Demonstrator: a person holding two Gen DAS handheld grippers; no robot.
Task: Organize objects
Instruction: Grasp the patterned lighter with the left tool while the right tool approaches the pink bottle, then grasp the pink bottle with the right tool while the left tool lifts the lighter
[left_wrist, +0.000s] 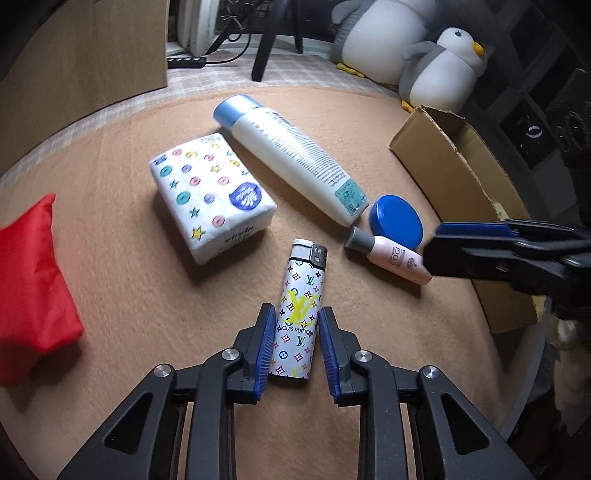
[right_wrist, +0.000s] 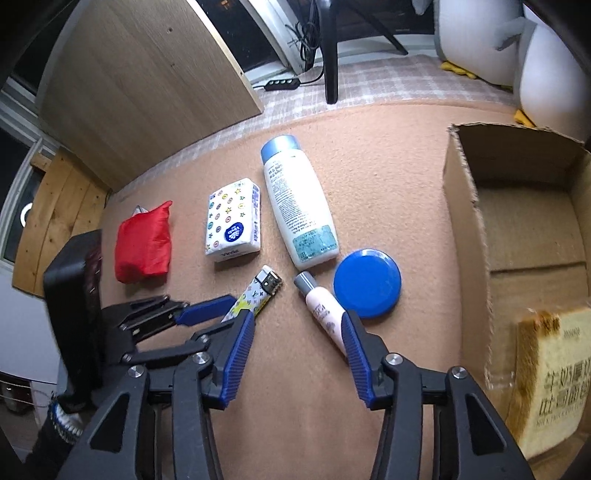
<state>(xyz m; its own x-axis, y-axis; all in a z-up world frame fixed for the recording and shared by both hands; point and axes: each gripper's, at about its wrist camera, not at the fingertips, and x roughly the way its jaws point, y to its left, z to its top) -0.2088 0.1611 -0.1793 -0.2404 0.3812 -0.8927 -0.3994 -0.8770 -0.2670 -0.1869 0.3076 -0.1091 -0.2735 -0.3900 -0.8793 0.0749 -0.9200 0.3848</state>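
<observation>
The left tongs (left_wrist: 295, 343) have closed on the white monogram-printed lighter (left_wrist: 299, 314) lying on the tan felt surface (left_wrist: 147, 295); gripped low, it could pivot when lifted. The right tongs (right_wrist: 297, 347) stand partly open, one pad seemingly touching the small pink bottle (right_wrist: 321, 314), which could roll against the blue round lid (right_wrist: 366, 282) beside the cardboard box (right_wrist: 465, 206).

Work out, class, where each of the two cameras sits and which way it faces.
Left wrist: sits on the left gripper, angled down at the lighter between its pads; the right gripper enters from the right.
Right wrist: sits on the right gripper, angled down at the pink bottle; the left gripper shows at left.
Shared: lighter, tissue pack, white bottle, cardboard box.
</observation>
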